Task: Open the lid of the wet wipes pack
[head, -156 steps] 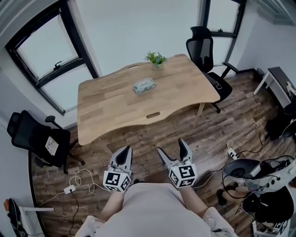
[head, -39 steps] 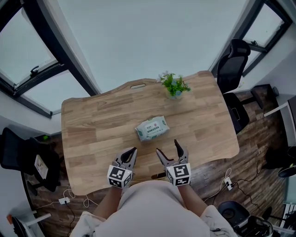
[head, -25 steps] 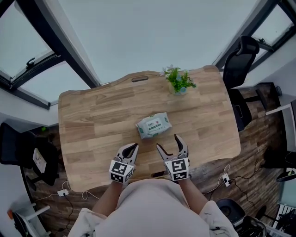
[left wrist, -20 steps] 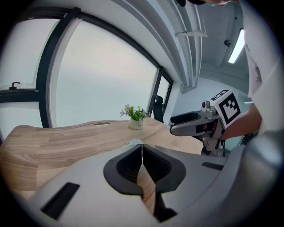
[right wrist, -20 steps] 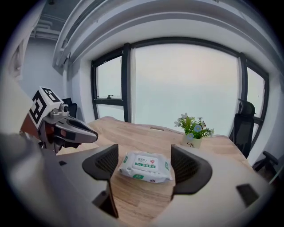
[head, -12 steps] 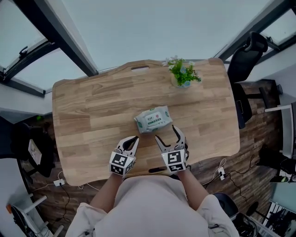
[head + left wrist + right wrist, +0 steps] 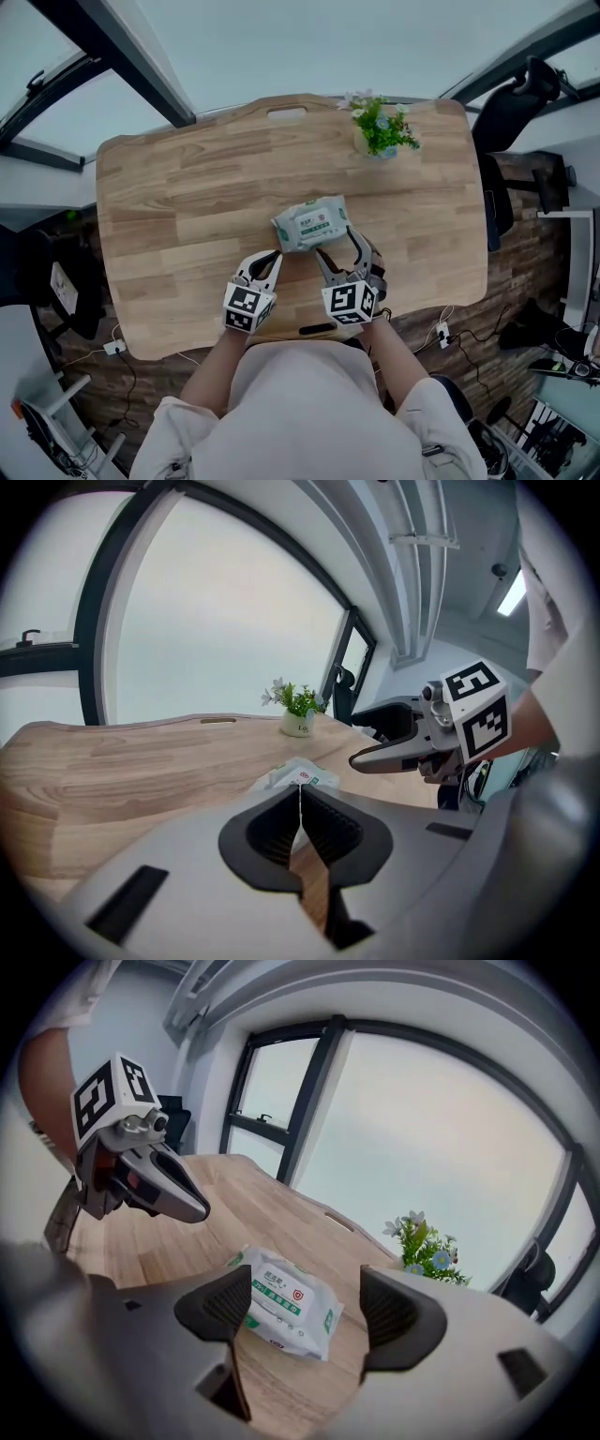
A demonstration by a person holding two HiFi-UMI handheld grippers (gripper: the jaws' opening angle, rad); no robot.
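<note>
The white and green wet wipes pack [image 7: 310,223] lies flat in the middle of the wooden table [image 7: 169,206], its lid closed. My right gripper [image 7: 336,243] is open just in front of the pack's near right corner, one finger beside its right end. In the right gripper view the pack [image 7: 278,1306] shows between the spread jaws of that gripper [image 7: 309,1303], untouched. My left gripper [image 7: 271,256] is shut and empty, its tip a little short of the pack's near left corner. The left gripper view has the pack [image 7: 302,773] just beyond that gripper's closed pads [image 7: 300,796].
A small potted plant [image 7: 380,129] stands near the table's far right edge. A slot [image 7: 287,114] is cut at the far edge. Black office chairs [image 7: 525,89] stand to the right and left of the table; cables [image 7: 445,333] lie on the floor.
Both grippers have come forward and down to the pack's near edge. The right gripper has rolled, and one finger now stands beside the pack's right end.
</note>
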